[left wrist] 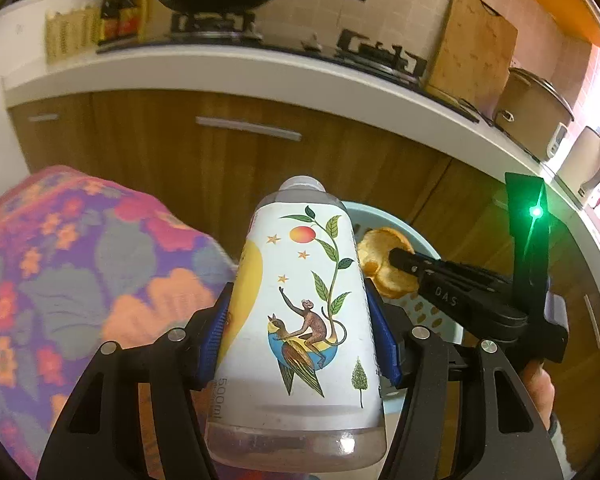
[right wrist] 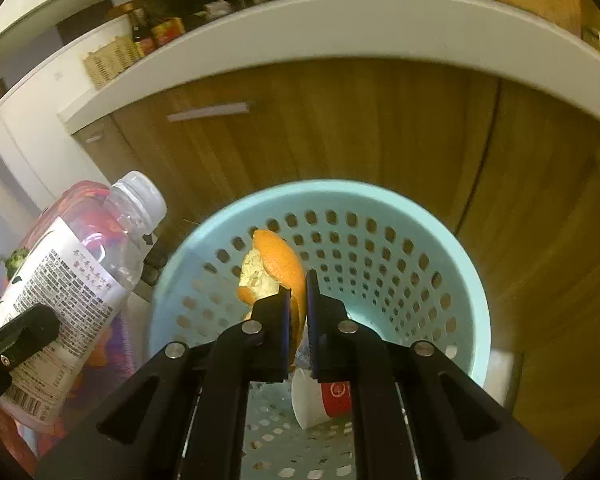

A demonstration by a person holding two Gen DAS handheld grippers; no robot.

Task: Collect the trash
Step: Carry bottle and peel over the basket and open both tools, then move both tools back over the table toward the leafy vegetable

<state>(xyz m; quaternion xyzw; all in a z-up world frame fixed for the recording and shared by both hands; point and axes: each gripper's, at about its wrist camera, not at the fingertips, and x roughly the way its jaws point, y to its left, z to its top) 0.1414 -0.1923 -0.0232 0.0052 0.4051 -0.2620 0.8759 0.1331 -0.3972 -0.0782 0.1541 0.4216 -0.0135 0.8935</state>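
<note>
Left gripper [left wrist: 300, 344] clamped on a clear plastic bottle [left wrist: 304, 312] — cap end forward, blue pads [left wrist: 384, 340] pressing its illustrated label, beside a floral cloth [left wrist: 68, 272]. Right gripper [right wrist: 298, 316] closed on an orange peel [right wrist: 278, 268] — held above the pale-blue perforated waste basket [right wrist: 452, 264]. Inside the basket, a red-and-white paper cup [right wrist: 320, 400].

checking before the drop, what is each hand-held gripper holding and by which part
Left hand-held gripper: the plastic bottle, clamped across its labelled body, cap pointing away. Right hand-held gripper: the orange peel, pinched by its lower edge.
</note>
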